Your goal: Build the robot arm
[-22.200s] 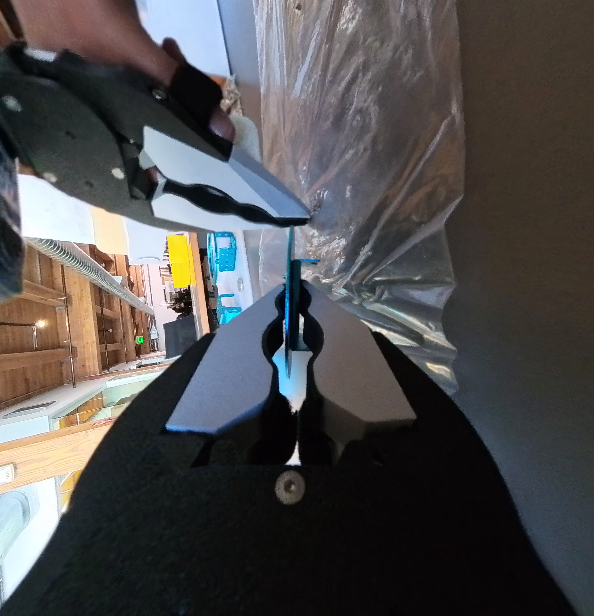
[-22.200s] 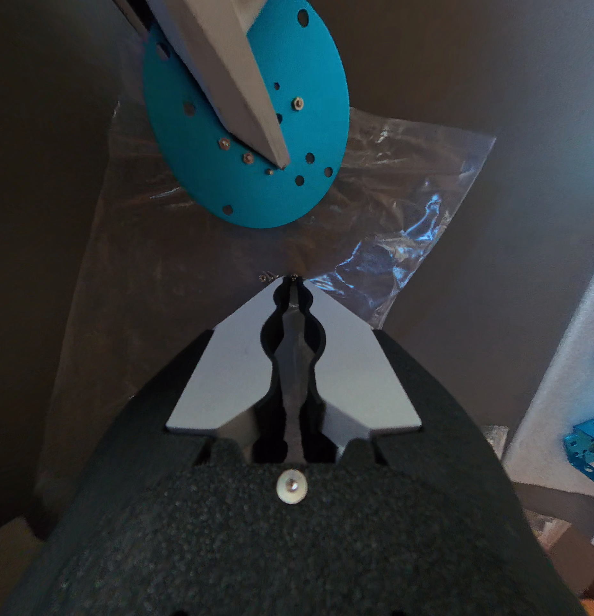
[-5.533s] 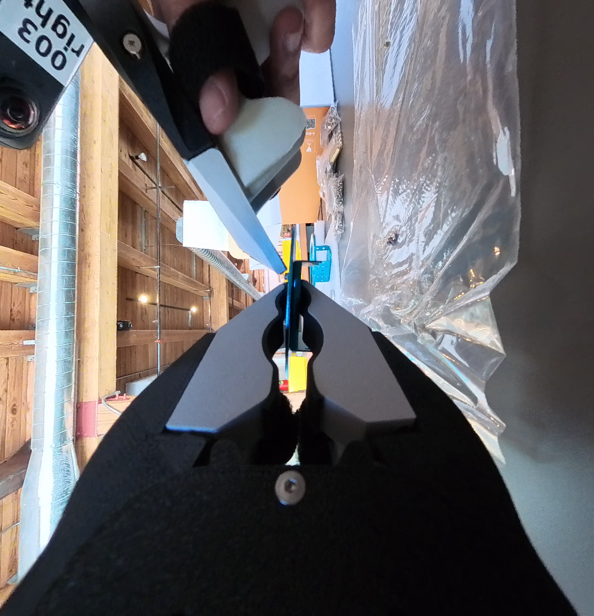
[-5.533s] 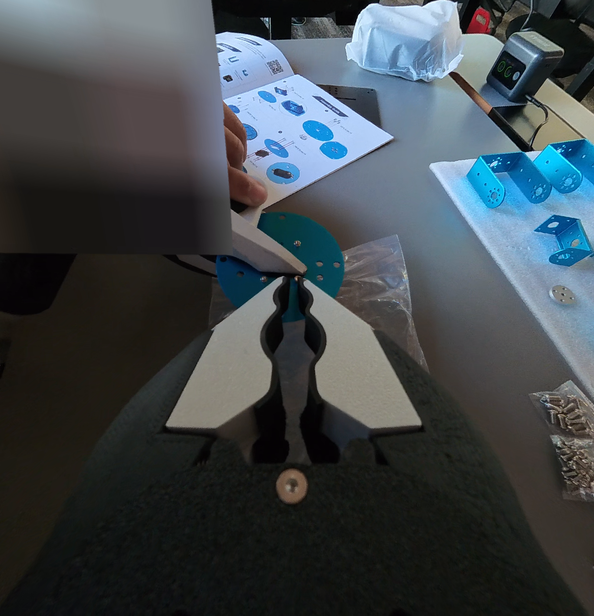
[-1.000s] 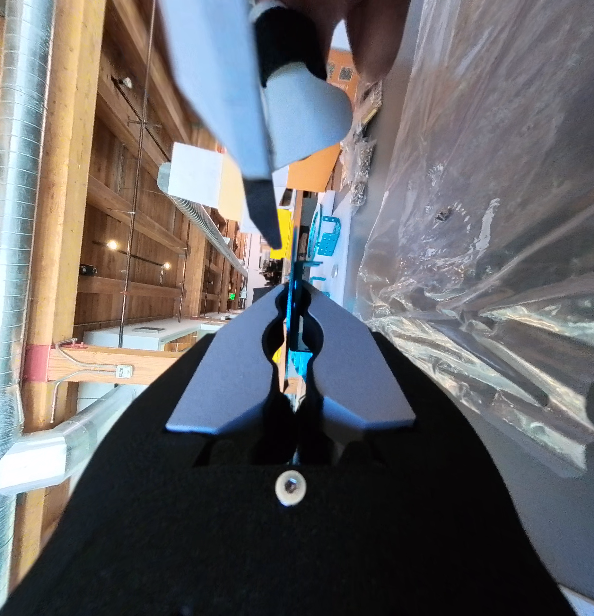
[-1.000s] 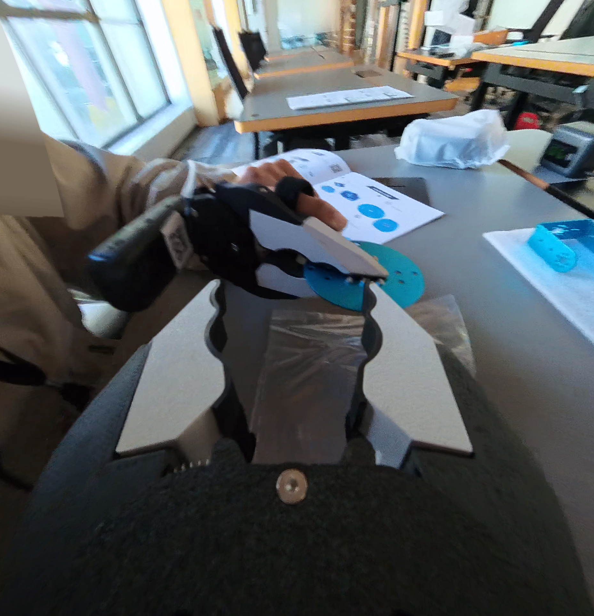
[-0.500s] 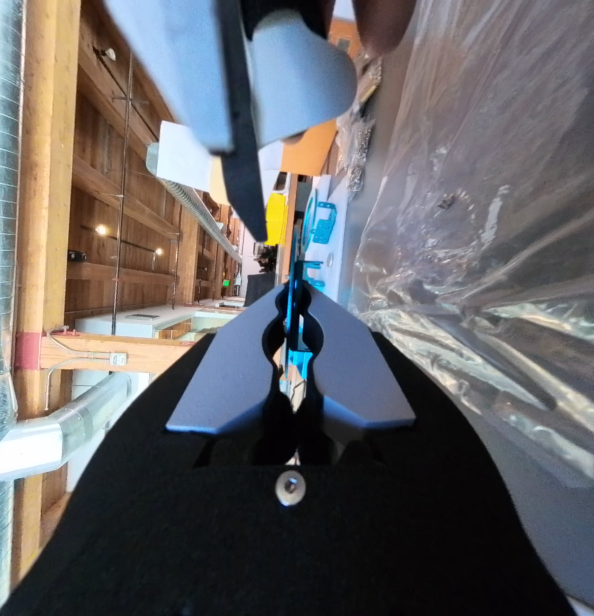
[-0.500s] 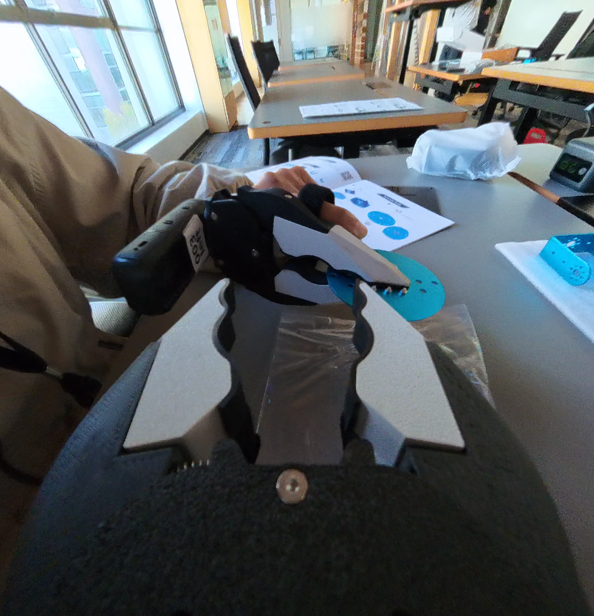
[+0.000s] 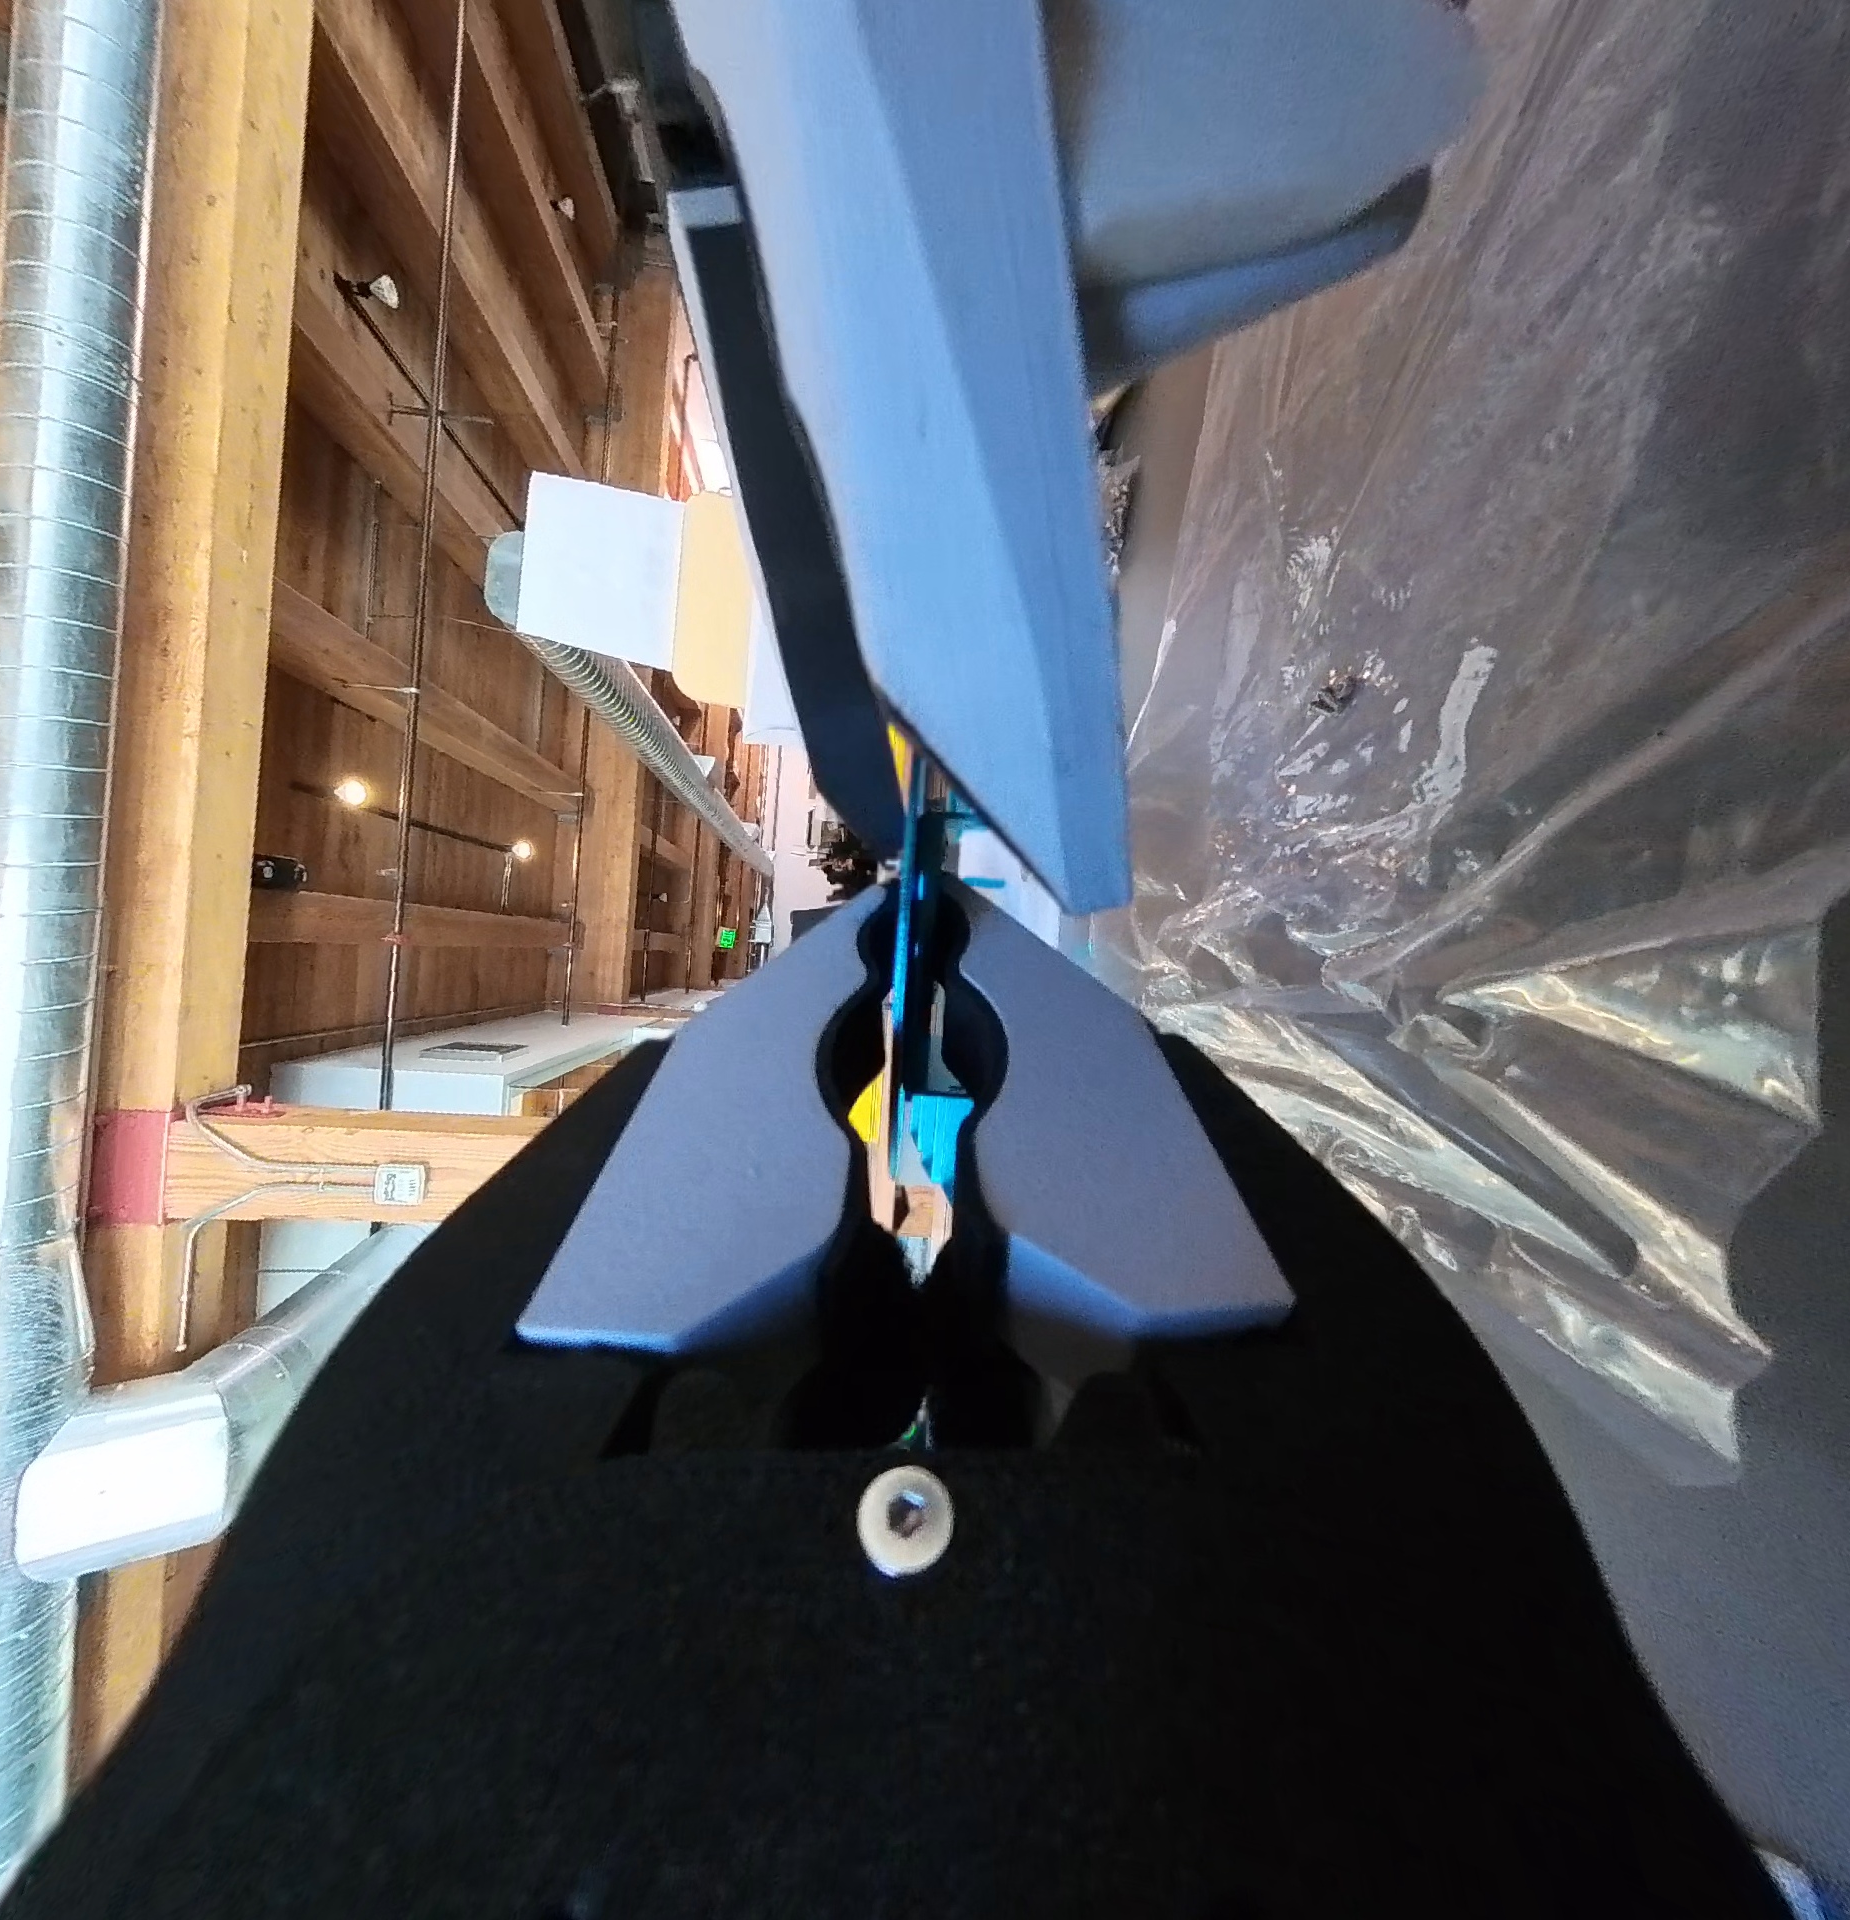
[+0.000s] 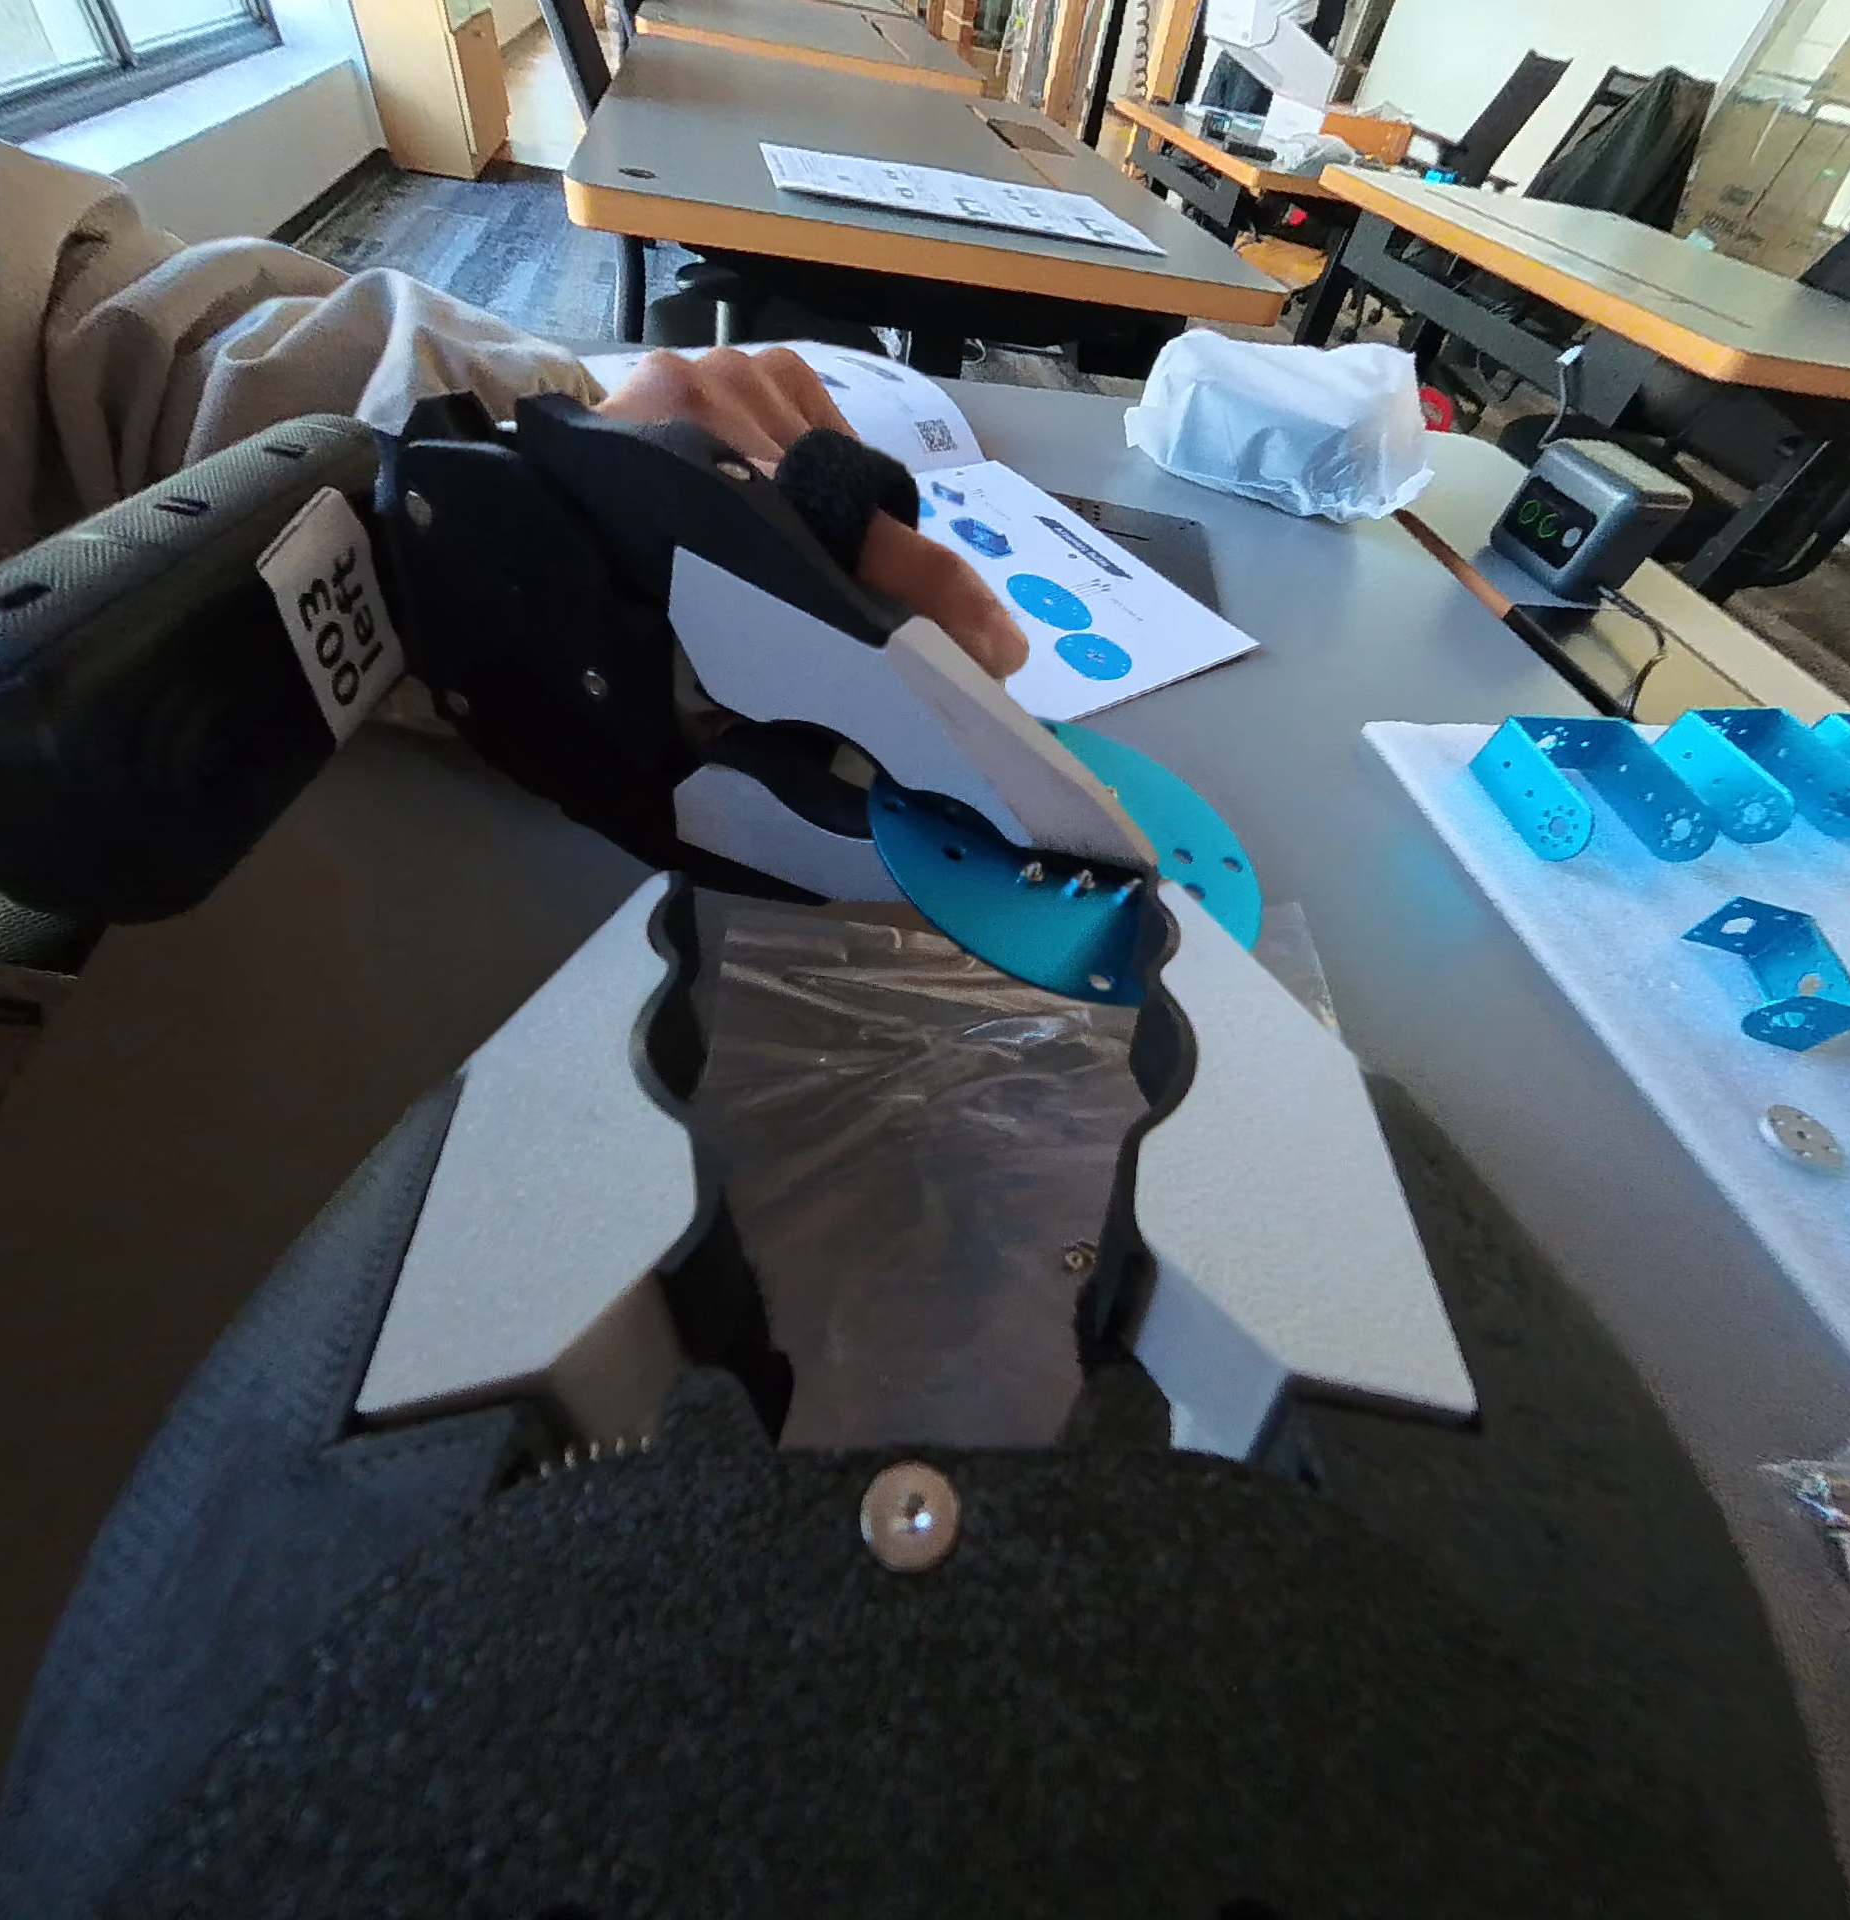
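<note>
My left gripper (image 9: 916,896) is shut on a blue round plate (image 9: 913,997), seen edge on between its jaws. In the right wrist view a hand holds the left gripper (image 10: 1129,862) with the blue plate (image 10: 962,925) tilted just above a clear plastic bag (image 10: 900,1122). A small blue bracket with screw ends sits on the plate. My right gripper (image 10: 916,925) is open and empty, its right fingertip (image 10: 1170,935) next to the bracket at the plate's near edge. In the left wrist view a right gripper finger (image 9: 952,520) looms over the plate.
On the grey table (image 10: 1368,644) lie an open booklet (image 10: 1087,613), a white foam sheet (image 10: 1523,904) with several blue brackets, a white wrapped bundle (image 10: 1274,426), a small grey device (image 10: 1565,520) and bags of screws (image 10: 1846,1507). A loose screw (image 10: 1077,1257) lies on the plastic bag.
My right gripper, shut 5.5 s ago, is open and has closed in on the plate over the last second. The left gripper still holds the plate.
</note>
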The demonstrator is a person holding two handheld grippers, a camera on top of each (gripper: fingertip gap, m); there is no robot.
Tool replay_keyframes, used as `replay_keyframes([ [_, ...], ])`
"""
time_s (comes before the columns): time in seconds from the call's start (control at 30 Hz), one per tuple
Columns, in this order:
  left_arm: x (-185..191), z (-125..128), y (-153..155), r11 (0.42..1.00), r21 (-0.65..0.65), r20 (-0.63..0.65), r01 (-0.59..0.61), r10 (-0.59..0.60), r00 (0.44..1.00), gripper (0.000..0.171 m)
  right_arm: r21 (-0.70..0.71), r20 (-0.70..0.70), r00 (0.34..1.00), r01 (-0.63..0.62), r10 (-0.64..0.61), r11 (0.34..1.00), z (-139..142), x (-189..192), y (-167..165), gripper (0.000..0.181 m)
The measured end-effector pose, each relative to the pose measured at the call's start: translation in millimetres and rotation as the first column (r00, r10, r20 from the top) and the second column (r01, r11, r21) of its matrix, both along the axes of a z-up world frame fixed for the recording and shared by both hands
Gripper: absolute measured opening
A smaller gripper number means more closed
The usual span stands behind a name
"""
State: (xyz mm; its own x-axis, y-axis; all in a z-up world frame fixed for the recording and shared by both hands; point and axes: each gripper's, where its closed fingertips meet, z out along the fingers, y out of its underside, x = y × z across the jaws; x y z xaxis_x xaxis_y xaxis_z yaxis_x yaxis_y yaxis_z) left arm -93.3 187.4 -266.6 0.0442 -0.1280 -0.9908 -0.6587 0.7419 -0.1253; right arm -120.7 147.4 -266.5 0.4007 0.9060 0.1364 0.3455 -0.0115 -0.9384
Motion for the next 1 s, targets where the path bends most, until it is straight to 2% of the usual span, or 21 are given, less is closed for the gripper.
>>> replay_keyframes([
  [0.1, 1.2, -2.9, 1.0, 1.000, -0.031, 0.000, -0.004, 0.004, 1.000, 0.001, -0.055, -0.026, 1.000, -0.018, 0.016, 0.998, -0.1, 2.1, -2.4, 0.085],
  [0.17, -3.2, -4.0, 12.8, 0.997, -0.044, -0.004, -0.065, 0.065, 0.998, 0.001, -0.081, -0.101, 0.991, -0.099, 0.091, 0.992, 12.7, 2.4, -14.1, 0.064],
  [0.2, -6.3, -3.2, 18.7, 0.995, -0.052, 0.003, -0.080, 0.080, 0.997, 0.001, -0.096, -0.140, 0.983, -0.135, 0.121, 0.986, 19.8, 0.6, -20.3, 0.066],
  [0.3, -9.7, 3.7, 20.3, 0.995, -0.079, 0.040, -0.062, 0.065, 0.997, 0.001, 0.001, -0.023, 0.999, -0.037, 0.037, 0.999, 14.0, 10.2, -4.5, 0.072],
  [0.43, -3.7, 7.0, 7.1, 0.999, -0.043, 0.042, -0.018, 0.020, 0.999, 0.001, 0.023, -0.024, 1.000, 0.008, -0.007, 1.000, 11.2, 9.5, 4.1, 0.076],
  [0.63, 1.3, 3.0, -2.5, 1.000, 0.000, 0.016, 0.012, -0.012, 1.000, 0.001, 0.017, -0.017, 1.000, 0.003, -0.003, 1.000, 4.1, 1.2, 3.0, 0.076],
  [0.87, 3.8, 2.3, -4.3, 0.998, -0.064, 0.038, 0.019, -0.016, 0.999, 0.001, -0.085, -0.076, 0.996, -0.042, 0.036, 0.996, 8.5, 5.7, -3.0, 0.078],
  [0.9, 2.1, 2.3, 0.1, 0.998, -0.068, 0.037, -0.008, 0.010, 0.999, 0.001, -0.084, -0.077, 0.995, -0.064, 0.057, 0.994, 10.8, 8.2, -5.7, 0.071],
  [0.97, -5.7, 2.1, 15.8, 0.994, -0.092, 0.041, -0.061, 0.066, 0.997, 0.001, -0.089, -0.165, 0.981, -0.121, 0.105, 0.989, 29.0, 10.2, -14.9, 0.064],
  [1.0, -9.4, 4.0, 20.4, 0.992, -0.107, 0.056, -0.061, 0.068, 0.996, 0.001, -0.076, -0.158, 0.984, -0.098, 0.085, 0.992, 32.1, 13.5, -11.2, 0.062],
])
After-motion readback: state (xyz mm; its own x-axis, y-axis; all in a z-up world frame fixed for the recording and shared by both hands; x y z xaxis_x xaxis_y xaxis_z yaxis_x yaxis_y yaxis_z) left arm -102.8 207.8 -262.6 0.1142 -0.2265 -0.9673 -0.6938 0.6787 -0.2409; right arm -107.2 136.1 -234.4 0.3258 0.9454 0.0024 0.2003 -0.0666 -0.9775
